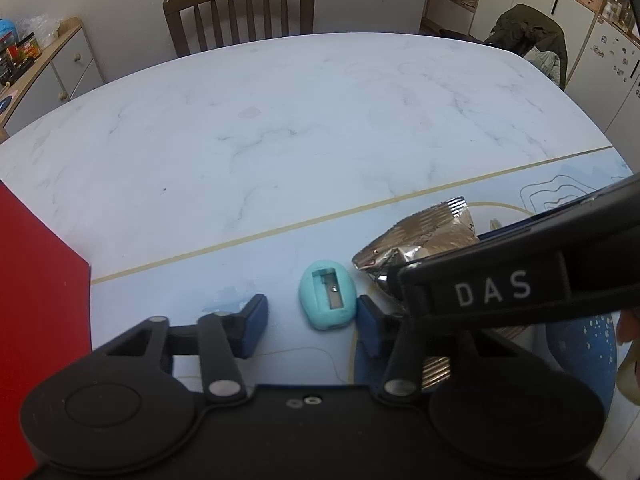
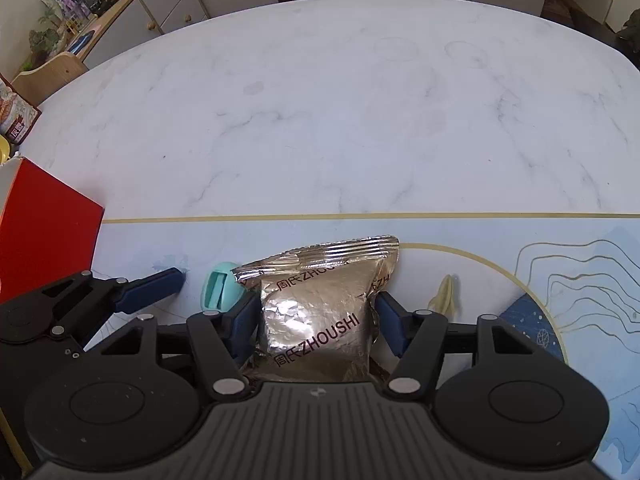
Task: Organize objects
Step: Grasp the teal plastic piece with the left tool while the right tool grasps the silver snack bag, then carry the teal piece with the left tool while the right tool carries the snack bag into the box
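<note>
Right gripper (image 2: 316,322) sits low over the counter (image 2: 320,120), its blue pads (image 2: 390,330) pressed against both sides of a silver foil snack packet (image 2: 320,312) printed ZHOUSHI. Packet lies flat on the pale blue mat (image 2: 440,232), crimped top edge pointing away from the gripper; whether it is lifted clear of the mat cannot be told. Left gripper (image 1: 312,316) stands just beside the packet's left edge, jaws parted wide and holding nothing. Between its pads (image 1: 254,322) lies a teal pencil sharpener (image 1: 328,294), blade slot facing up, close to the right-hand pad and well clear of the other. Sharpener rests on the mat, nearly touching the packet's crumpled corner. A red box (image 2: 48,224) stands further left of the packet, at the mat's edge. A small yellowish item (image 2: 444,294), not identifiable, lies just right of the packet. A wooden chair (image 1: 240,12) stands beyond the counter's far side.
</note>
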The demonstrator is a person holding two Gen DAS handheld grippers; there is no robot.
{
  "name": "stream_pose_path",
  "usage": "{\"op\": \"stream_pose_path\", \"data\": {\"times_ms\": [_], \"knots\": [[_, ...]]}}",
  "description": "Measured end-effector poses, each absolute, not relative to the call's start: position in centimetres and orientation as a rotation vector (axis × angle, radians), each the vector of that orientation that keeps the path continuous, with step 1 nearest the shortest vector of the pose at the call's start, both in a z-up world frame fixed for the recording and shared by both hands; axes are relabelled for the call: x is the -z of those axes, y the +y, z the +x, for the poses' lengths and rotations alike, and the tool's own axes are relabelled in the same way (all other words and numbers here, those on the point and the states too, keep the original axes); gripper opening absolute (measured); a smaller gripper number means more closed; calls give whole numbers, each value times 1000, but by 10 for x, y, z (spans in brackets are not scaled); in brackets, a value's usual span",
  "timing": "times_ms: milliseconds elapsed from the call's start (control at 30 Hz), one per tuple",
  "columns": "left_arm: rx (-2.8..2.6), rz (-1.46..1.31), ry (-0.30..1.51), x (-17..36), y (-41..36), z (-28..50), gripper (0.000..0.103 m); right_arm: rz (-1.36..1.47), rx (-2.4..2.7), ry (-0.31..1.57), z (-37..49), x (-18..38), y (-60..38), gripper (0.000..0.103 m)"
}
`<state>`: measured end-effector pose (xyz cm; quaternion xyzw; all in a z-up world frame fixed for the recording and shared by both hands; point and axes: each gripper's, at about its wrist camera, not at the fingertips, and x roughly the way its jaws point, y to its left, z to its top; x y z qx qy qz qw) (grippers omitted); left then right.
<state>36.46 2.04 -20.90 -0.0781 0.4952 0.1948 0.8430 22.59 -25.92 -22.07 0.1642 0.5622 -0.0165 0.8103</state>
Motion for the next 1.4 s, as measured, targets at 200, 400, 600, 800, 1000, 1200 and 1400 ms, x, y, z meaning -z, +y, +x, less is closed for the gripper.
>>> {"op": "stream_pose_path", "data": {"times_ms": [200, 400, 600, 800, 1000, 1200, 1400], "knots": [[-405, -172, 1046, 207, 21, 361, 27, 346, 44, 1196, 220, 218, -261, 56], [-400, -185, 1024, 198, 20, 355, 27, 330, 63, 1196, 210, 213, -264, 50], [-382, -196, 1013, 187, 14, 345, 27, 322, 65, 1183, 194, 203, -266, 49], [-364, -201, 1000, 170, 8, 332, 27, 325, 63, 1167, 178, 189, -268, 49], [-354, -221, 998, 152, 3, 313, 27, 310, 52, 1153, 162, 169, -260, 49], [-348, -242, 987, 133, 2, 284, 27, 282, -9, 1129, 145, 144, -237, 49], [-364, -253, 952, 108, 9, 249, 27, 238, -96, 1115, 130, 117, -204, 49]]}}
